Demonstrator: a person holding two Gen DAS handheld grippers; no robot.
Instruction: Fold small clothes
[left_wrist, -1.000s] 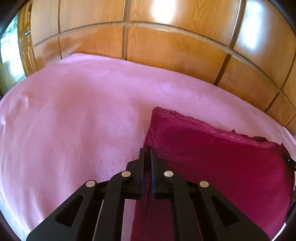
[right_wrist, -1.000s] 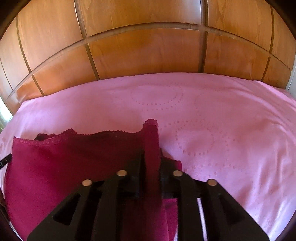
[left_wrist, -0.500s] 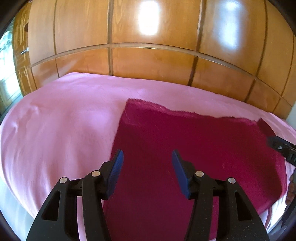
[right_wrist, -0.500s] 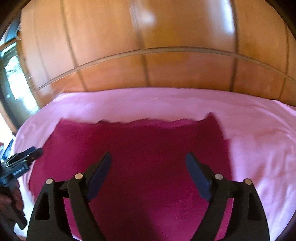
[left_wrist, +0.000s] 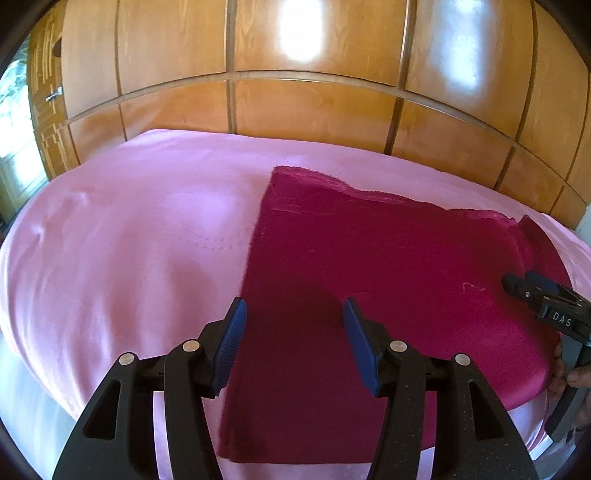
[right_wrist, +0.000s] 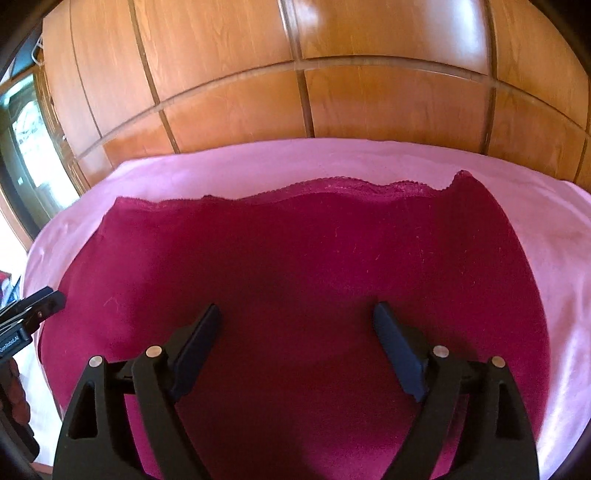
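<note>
A dark red cloth (left_wrist: 388, 251) with a scalloped far hem lies spread flat on the pink bedsheet (left_wrist: 129, 240). My left gripper (left_wrist: 293, 302) hovers open over the cloth's near left edge, nothing between its blue pads. In the right wrist view the same cloth (right_wrist: 295, 240) fills the middle, and my right gripper (right_wrist: 297, 305) stands wide open above it, empty. Each gripper shows in the other's view: the right gripper (left_wrist: 517, 286) at the cloth's right side, held by a hand, and the left gripper (right_wrist: 48, 299) at the cloth's left edge.
A glossy wooden panelled wall (left_wrist: 314, 110) runs right behind the bed (right_wrist: 554, 221). A window and a door frame (left_wrist: 14, 122) show at the far left. The bed's near edge drops off at the lower left, below my left gripper.
Both grippers were shut on the cloth's far corners; they let go, opened, and drew back toward the near side. The cloth now lies flat.
</note>
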